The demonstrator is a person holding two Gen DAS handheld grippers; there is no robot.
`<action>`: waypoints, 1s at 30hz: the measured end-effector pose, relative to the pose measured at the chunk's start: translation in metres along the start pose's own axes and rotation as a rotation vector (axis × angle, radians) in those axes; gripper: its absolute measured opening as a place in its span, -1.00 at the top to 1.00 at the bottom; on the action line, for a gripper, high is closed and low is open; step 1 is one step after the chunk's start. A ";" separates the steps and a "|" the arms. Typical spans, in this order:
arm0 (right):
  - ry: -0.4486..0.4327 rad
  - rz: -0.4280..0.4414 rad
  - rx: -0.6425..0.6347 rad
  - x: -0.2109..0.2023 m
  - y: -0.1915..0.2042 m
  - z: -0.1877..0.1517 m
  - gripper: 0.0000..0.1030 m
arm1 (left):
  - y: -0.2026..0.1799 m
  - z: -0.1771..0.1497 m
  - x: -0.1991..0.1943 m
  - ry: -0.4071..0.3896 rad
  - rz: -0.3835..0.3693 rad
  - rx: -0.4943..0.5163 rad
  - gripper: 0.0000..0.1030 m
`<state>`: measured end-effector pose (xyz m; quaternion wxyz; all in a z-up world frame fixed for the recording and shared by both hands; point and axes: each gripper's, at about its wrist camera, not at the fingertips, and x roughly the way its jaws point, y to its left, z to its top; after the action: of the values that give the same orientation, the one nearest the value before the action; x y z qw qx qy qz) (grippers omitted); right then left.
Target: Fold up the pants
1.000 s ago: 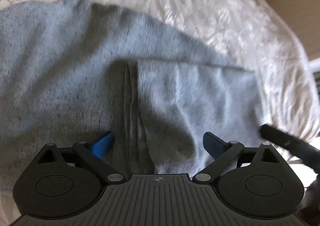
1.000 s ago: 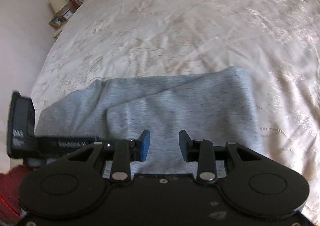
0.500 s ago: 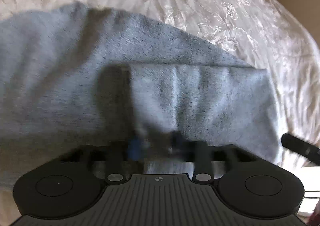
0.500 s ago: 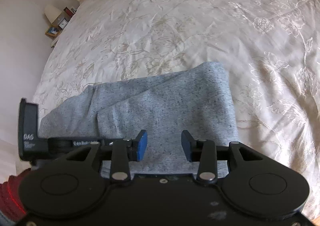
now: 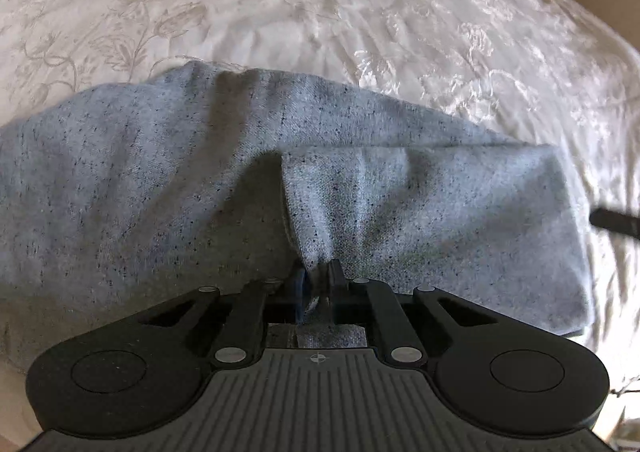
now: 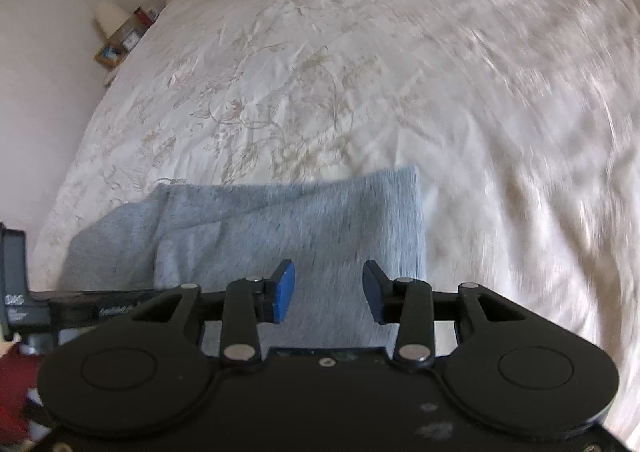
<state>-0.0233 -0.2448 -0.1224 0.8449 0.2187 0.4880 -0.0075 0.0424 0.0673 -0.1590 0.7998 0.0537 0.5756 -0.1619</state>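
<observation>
Heather-grey knit sweatpants [image 5: 160, 191] lie partly folded near the edge of a bed with an ivory, floral-embroidered satin bedspread [image 5: 320, 11]. Left gripper [image 5: 316, 280]: jaws closing, fingers pinching a gathered ridge of the top layer beside its seam edge; cloth puckers up into the pinch. Right gripper [image 6: 328, 292]: fingers parted, nothing between them, poised above the near end of the folded panel; from these views I cannot tell whether it touches the cloth. Judgement: fabric soft, light, limp, will sag and drag between holds, and may slide on the slick bedspread. Best taken at hems or seam edges, both layers together, one hold per corner, lifted evenly.
</observation>
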 end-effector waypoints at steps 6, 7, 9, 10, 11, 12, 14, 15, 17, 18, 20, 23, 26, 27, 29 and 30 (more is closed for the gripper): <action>0.087 -0.103 0.000 0.051 -0.025 0.031 0.36 | 0.006 0.002 0.011 0.047 0.011 -0.055 0.57; 0.107 -0.123 0.008 0.058 -0.030 0.032 0.39 | 0.007 0.002 0.011 0.047 0.017 -0.062 0.48; 0.121 -0.137 0.022 0.063 -0.037 0.032 0.38 | 0.009 -0.001 0.007 0.042 0.042 -0.061 0.36; 0.119 -0.141 0.020 0.062 -0.039 0.030 0.31 | 0.009 -0.003 0.004 0.043 0.058 -0.059 0.33; 0.117 -0.143 0.016 0.060 -0.039 0.028 0.31 | 0.011 -0.007 0.001 0.044 0.071 -0.059 0.32; 0.118 -0.142 0.010 0.057 -0.039 0.025 0.31 | 0.012 -0.009 -0.001 0.044 0.078 -0.062 0.32; 0.120 -0.141 -0.004 0.049 -0.040 0.014 0.24 | 0.015 -0.016 -0.005 0.048 0.099 -0.066 0.32; 0.120 -0.142 -0.009 0.045 -0.040 0.008 0.22 | 0.017 -0.020 -0.007 0.051 0.110 -0.069 0.32; 0.125 -0.142 -0.016 0.037 -0.040 -0.006 0.13 | 0.021 -0.026 -0.010 0.054 0.122 -0.088 0.32; 0.132 -0.139 -0.013 0.033 -0.042 -0.014 0.11 | 0.024 -0.029 -0.012 0.056 0.126 -0.101 0.32; 0.144 -0.137 -0.002 0.027 -0.040 -0.031 0.07 | 0.026 -0.031 -0.013 0.067 0.138 -0.115 0.32; 0.159 -0.139 0.006 0.023 -0.043 -0.051 -0.07 | 0.027 -0.034 -0.014 0.066 0.145 -0.130 0.32; 0.156 -0.137 -0.001 0.022 -0.045 -0.063 -0.13 | 0.024 -0.038 -0.018 0.061 0.154 -0.132 0.32; 0.153 -0.139 0.001 0.022 -0.046 -0.065 -0.15 | 0.022 -0.039 -0.019 0.059 0.156 -0.131 0.32; 0.155 -0.141 0.005 0.022 -0.047 -0.065 -0.23 | 0.019 -0.042 -0.024 0.053 0.157 -0.129 0.32; 0.155 -0.144 0.003 0.021 -0.047 -0.065 -0.23 | 0.018 -0.044 -0.027 0.049 0.160 -0.128 0.32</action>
<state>-0.0762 -0.2584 -0.1844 0.8016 0.1843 0.5664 -0.0518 0.0009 0.1015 -0.1504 0.7976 0.0520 0.5980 -0.0591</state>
